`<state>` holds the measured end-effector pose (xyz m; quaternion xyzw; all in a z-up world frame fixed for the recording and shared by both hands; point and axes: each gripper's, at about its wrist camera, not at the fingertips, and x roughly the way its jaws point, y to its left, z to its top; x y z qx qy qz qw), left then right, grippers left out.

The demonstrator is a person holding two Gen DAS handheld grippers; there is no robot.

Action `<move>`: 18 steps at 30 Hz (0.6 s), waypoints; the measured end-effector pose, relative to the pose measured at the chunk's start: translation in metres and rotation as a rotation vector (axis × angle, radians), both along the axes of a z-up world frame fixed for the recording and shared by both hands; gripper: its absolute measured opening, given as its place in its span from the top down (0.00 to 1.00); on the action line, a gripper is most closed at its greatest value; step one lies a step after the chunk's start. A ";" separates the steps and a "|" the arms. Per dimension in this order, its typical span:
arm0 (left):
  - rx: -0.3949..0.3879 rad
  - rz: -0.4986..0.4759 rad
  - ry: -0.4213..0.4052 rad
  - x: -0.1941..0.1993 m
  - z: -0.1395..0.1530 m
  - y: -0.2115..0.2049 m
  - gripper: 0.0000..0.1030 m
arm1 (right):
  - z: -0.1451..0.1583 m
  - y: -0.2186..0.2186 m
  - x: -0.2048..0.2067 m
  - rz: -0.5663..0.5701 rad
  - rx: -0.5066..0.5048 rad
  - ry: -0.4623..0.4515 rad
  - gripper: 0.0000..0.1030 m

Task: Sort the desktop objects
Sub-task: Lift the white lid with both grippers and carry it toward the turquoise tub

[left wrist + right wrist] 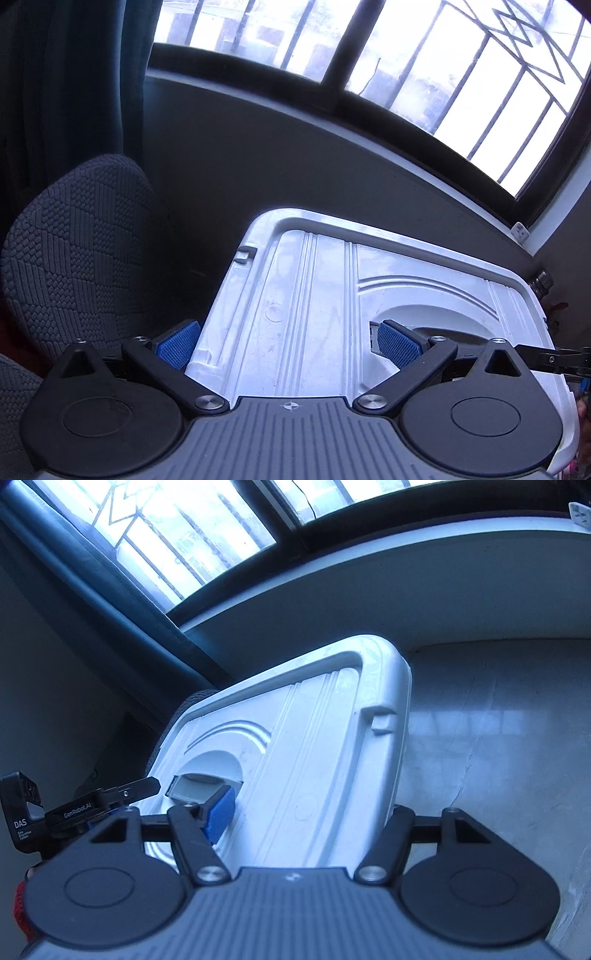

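A white plastic storage-box lid (314, 306) with ribs and a recessed handle fills both wrist views; it also shows in the right wrist view (306, 760). My left gripper (288, 343) is open wide, its blue pads astride the lid's left part, one pad beyond the lid's left edge and one near the handle recess. My right gripper (306, 812) is open wide astride the lid's right part, its left blue pad (219, 816) by the grey handle (199, 784), its right finger hidden behind the lid's edge. Whether the pads touch the lid cannot be told.
A dark textured chair back (77, 254) stands left of the lid. A barred window (424, 59) and sill lie beyond. Pale floor (498, 738) lies right of the lid. The left gripper's body (74, 808) shows at the left of the right wrist view.
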<state>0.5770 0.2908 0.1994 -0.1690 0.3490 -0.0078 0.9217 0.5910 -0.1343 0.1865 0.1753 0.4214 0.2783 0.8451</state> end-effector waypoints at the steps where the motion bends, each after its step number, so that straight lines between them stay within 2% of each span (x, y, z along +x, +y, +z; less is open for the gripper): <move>1: 0.004 -0.003 -0.005 -0.004 0.005 -0.001 0.01 | 0.004 -0.001 -0.004 -0.001 0.001 -0.012 0.35; 11: 0.046 0.015 -0.045 -0.061 0.043 -0.024 0.01 | 0.019 -0.020 -0.047 0.014 0.034 -0.056 0.35; 18: 0.065 0.066 -0.062 -0.131 0.053 -0.036 0.01 | 0.023 -0.037 -0.092 0.056 0.059 -0.068 0.35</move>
